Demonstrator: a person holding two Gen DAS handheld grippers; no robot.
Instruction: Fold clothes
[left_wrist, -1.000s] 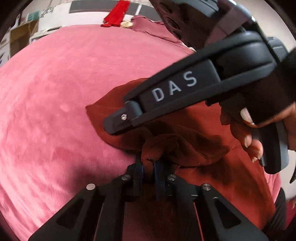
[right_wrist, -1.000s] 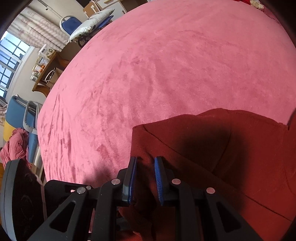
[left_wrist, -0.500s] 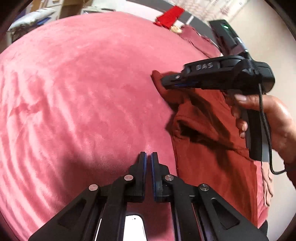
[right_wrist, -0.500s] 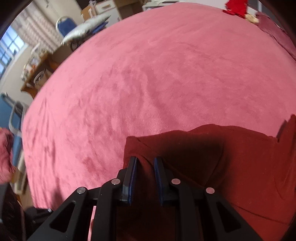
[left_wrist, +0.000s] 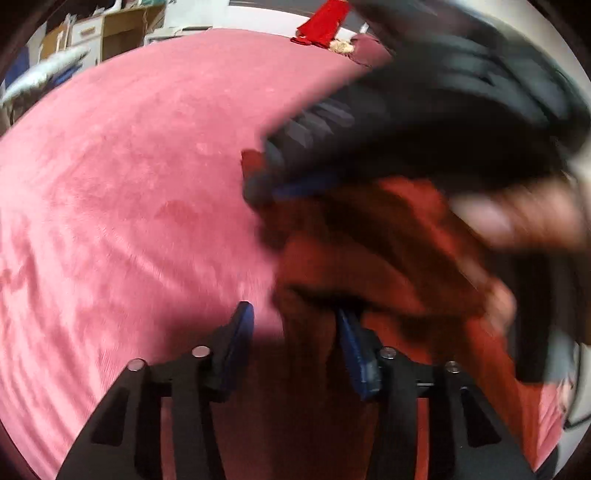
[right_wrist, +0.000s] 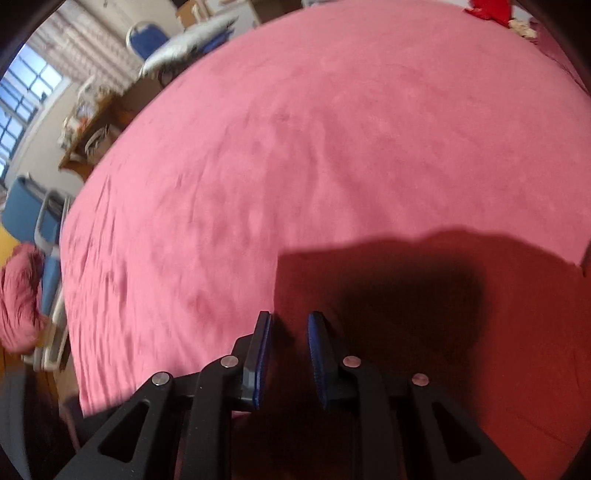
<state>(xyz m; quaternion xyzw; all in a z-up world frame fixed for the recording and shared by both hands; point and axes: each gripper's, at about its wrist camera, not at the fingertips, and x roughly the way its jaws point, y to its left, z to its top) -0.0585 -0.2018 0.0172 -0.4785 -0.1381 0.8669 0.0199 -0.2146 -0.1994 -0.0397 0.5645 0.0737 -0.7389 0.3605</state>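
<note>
A dark red garment (left_wrist: 369, 266) lies on the pink velvet bed cover (left_wrist: 129, 184). My left gripper (left_wrist: 295, 325) hovers at the garment's near left edge. Its jaws are opening; a fold of the cloth stands between them by the right pad, not pinched. My right gripper (left_wrist: 266, 184), blurred and held by a hand (left_wrist: 517, 221), reaches across to the garment's far left corner. In the right wrist view the right gripper (right_wrist: 290, 332) has narrow jaws, closing slightly, around the edge of the garment (right_wrist: 461, 332).
The pink cover (right_wrist: 332, 129) stretches far to the left and back. A bright red item (left_wrist: 325, 22) and a maroon cloth (left_wrist: 369, 48) lie at its far edge. Off the bed stand a blue chair (right_wrist: 147, 37), a wooden shelf (right_wrist: 96, 125) and a pink heap (right_wrist: 18, 295).
My left gripper let go of the bunched cloth, drew back shut over the bare cover, then returned to the garment's edge with jaws apart. The right gripper stayed on its corner.
</note>
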